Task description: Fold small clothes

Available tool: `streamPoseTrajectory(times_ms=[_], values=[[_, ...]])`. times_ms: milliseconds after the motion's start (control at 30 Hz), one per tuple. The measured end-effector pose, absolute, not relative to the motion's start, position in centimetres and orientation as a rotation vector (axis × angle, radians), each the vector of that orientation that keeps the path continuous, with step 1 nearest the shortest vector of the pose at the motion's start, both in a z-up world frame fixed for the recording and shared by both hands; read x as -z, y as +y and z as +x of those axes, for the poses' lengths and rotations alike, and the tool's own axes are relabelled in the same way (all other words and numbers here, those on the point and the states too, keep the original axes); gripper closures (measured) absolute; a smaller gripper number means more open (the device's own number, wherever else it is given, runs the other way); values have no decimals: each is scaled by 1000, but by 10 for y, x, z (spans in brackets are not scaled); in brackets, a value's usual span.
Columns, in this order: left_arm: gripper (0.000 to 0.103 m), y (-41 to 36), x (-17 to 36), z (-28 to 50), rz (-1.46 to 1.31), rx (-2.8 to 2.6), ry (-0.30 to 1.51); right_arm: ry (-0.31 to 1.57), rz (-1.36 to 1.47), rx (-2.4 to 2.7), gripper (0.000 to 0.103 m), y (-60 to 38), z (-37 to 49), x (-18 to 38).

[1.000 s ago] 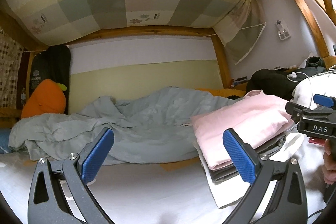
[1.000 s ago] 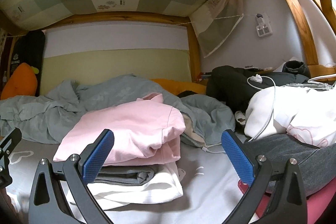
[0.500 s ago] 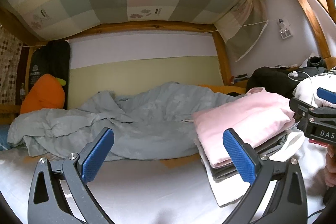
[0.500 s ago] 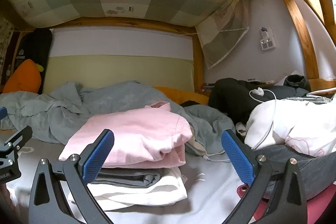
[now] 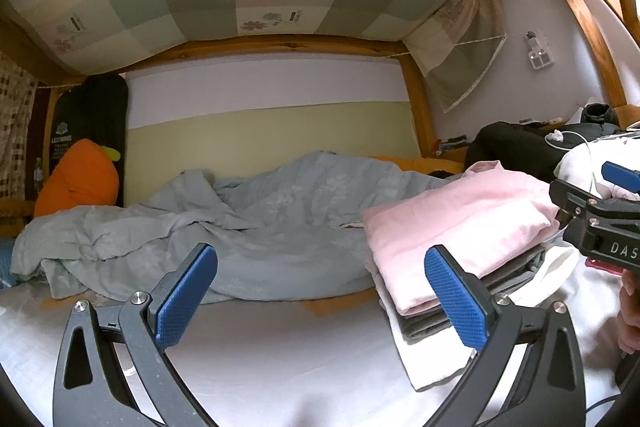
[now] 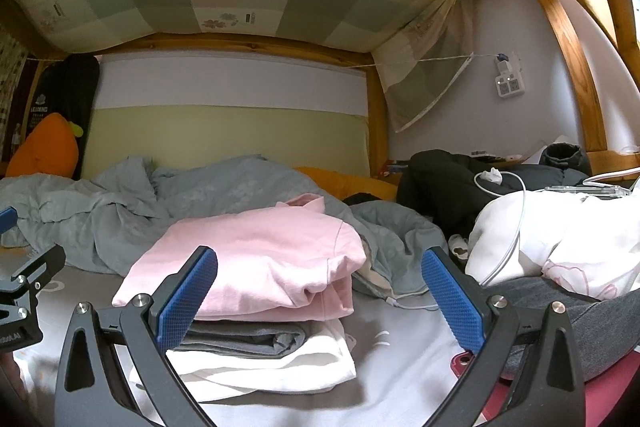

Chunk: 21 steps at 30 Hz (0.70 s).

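left tool (image 5: 320,295): spread wide, empty, above white bed sheet (image 5: 280,355) | right tool (image 6: 320,297): spread wide, empty, facing stack | folded pink garment (image 6: 256,259): atop grey garment (image 6: 240,341) and white garment (image 6: 280,367), stacked on bed | rumpled grey-green duvet (image 5: 240,227): behind stack

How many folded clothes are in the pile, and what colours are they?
Pink: 1, the pink garment on top
Grey: 1, the grey garment in the middle
White: 1, the white garment at the bottom
Total: 3
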<state>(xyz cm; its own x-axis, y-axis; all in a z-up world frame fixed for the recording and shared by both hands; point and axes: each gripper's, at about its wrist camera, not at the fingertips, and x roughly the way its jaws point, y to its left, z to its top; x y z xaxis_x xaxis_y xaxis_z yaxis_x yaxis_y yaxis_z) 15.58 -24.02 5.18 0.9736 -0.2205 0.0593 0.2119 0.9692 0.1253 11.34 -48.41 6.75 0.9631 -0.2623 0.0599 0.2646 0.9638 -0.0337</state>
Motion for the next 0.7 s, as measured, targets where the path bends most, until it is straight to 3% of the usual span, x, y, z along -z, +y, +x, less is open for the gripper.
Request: streamPoseTrajectory(times_ms=[700], values=[[0,-241,-51,163,130,221,-30,-56,-65,260,0,-479,113,-68]])
